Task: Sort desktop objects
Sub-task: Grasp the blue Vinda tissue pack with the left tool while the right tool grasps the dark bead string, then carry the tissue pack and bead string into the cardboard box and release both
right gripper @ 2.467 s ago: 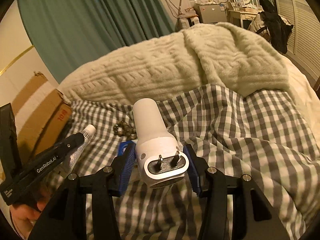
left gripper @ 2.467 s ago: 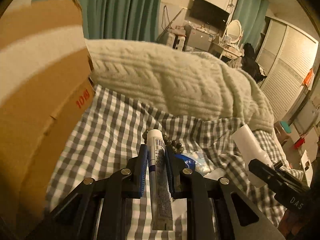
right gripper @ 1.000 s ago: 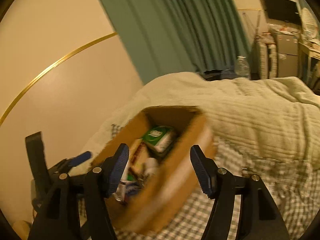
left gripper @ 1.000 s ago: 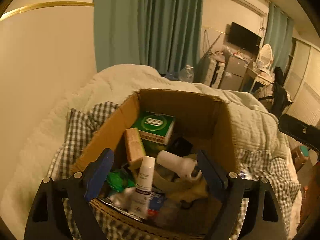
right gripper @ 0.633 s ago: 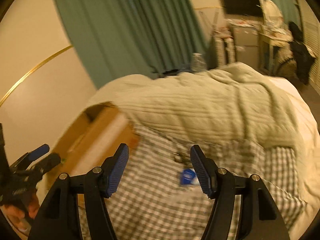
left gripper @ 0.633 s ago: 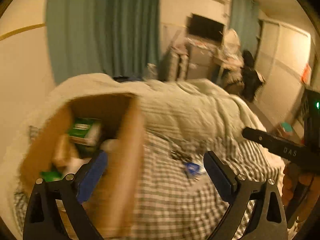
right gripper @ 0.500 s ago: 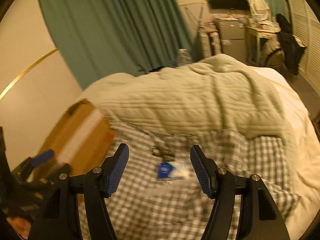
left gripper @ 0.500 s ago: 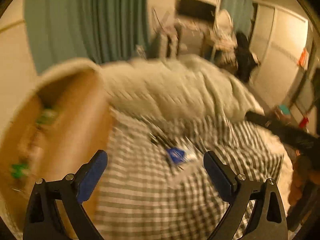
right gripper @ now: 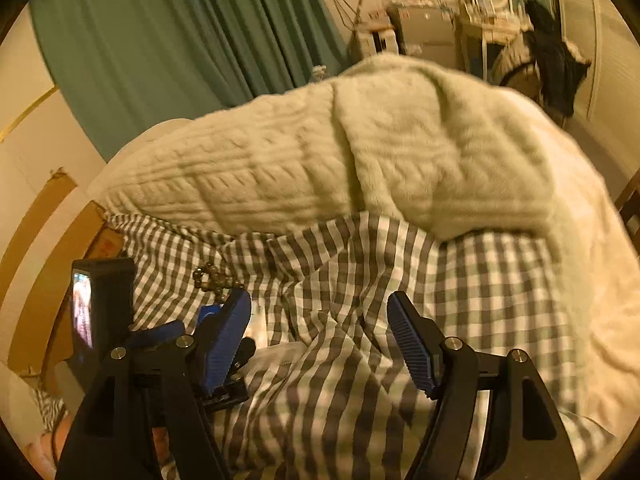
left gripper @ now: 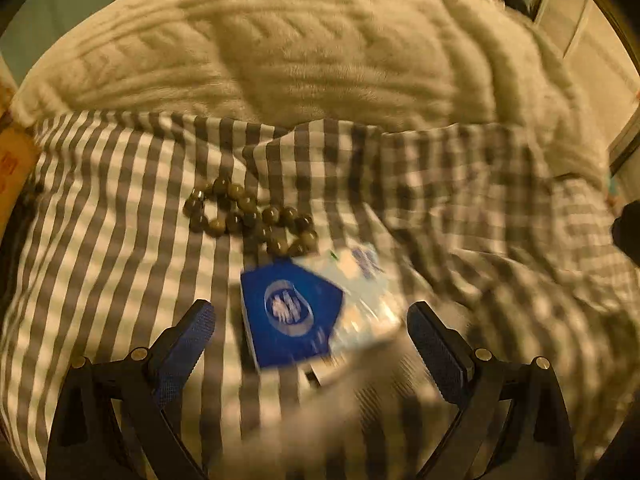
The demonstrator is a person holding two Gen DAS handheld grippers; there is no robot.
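Note:
A blue and white packet (left gripper: 308,312) lies on the grey checked sheet (left gripper: 120,208), with a dark bead bracelet (left gripper: 248,216) just beyond it. My left gripper (left gripper: 310,328) is open and empty, its jaws either side of the packet, just above it. My right gripper (right gripper: 318,334) is open and empty over the sheet, to the right of the left gripper's body (right gripper: 104,308). The bracelet (right gripper: 214,278) and a blue corner of the packet (right gripper: 208,314) show in the right wrist view.
A cardboard box (right gripper: 52,264) stands at the left edge of the bed. A cream knitted blanket (right gripper: 360,148) is heaped behind the sheet. Green curtains (right gripper: 180,40) and room furniture are farther back.
Both grippers let go of their items over the box, the toothpaste tube and the white plug, and swung back right. The left one has dropped low over the packet.

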